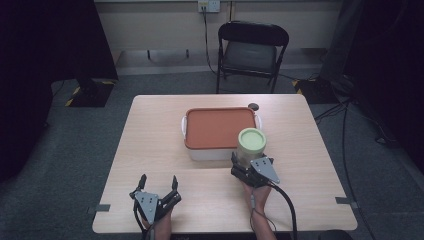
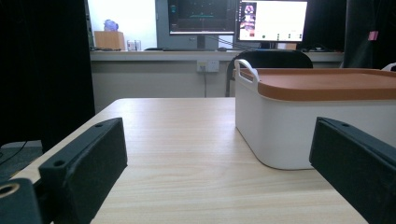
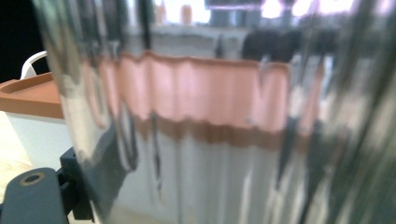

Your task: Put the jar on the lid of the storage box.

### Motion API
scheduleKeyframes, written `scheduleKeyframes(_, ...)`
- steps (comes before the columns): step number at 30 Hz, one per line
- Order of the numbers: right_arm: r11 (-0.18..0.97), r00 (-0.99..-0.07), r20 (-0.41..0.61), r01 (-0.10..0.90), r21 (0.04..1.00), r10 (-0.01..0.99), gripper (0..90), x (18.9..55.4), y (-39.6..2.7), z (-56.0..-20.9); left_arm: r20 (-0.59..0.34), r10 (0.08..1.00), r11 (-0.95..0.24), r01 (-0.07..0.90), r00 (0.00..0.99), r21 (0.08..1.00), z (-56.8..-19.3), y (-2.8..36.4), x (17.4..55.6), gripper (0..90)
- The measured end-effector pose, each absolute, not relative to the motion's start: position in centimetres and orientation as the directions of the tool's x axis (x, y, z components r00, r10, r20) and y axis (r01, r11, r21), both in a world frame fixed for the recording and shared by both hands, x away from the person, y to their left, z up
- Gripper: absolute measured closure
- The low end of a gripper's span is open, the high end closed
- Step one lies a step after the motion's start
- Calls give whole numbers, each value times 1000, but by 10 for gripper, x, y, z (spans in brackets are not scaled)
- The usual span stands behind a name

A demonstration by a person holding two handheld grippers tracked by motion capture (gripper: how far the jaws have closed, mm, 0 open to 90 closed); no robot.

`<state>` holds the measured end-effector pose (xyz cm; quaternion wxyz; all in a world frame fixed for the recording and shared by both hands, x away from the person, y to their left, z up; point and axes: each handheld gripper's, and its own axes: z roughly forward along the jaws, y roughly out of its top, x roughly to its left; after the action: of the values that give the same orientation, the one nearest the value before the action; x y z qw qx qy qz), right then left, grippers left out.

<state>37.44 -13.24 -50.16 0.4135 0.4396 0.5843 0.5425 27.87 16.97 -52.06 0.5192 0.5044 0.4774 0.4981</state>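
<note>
A white storage box (image 1: 212, 151) with an orange lid (image 1: 219, 127) stands mid-table. My right gripper (image 1: 246, 164) is shut on a clear jar (image 1: 248, 156) with a pale green lid (image 1: 251, 141), held upright at the box's front right corner. In the right gripper view the jar's glass (image 3: 224, 116) is pressed close, with one black finger (image 3: 77, 186) at its lower left and the box (image 3: 32, 126) behind. My left gripper (image 1: 159, 179) rests open near the table's front left. Its view shows the box (image 2: 299, 126) ahead on the right, and nothing lies between its fingers (image 2: 88, 163).
The wooden table (image 1: 150, 135) has bare room left of the box. A small dark round object (image 1: 254, 106) lies behind the box. A black chair (image 1: 252, 50) stands beyond the far edge. Monitors (image 2: 271, 21) sit on a back counter. Cables trail on the floor at right.
</note>
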Motion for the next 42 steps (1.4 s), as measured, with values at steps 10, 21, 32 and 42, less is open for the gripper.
scheduleKeyframes(10,27,-273,-8,64,998,962,113,374,-133,-501,7,999,-5,-35,49,999,-521,170,279,36)
scheduleKeyframes(21,32,-285,-10,72,997,958,114,374,-133,-500,7,999,-5,-35,49,999,-521,170,279,37)
scheduleKeyframes(32,27,-287,-9,61,998,958,115,372,-134,-498,7,999,-5,-35,49,999,-521,170,279,37)
scheduleKeyframes(42,26,-296,-2,77,997,955,116,372,-136,-496,7,999,-5,-36,49,999,-521,170,279,36)
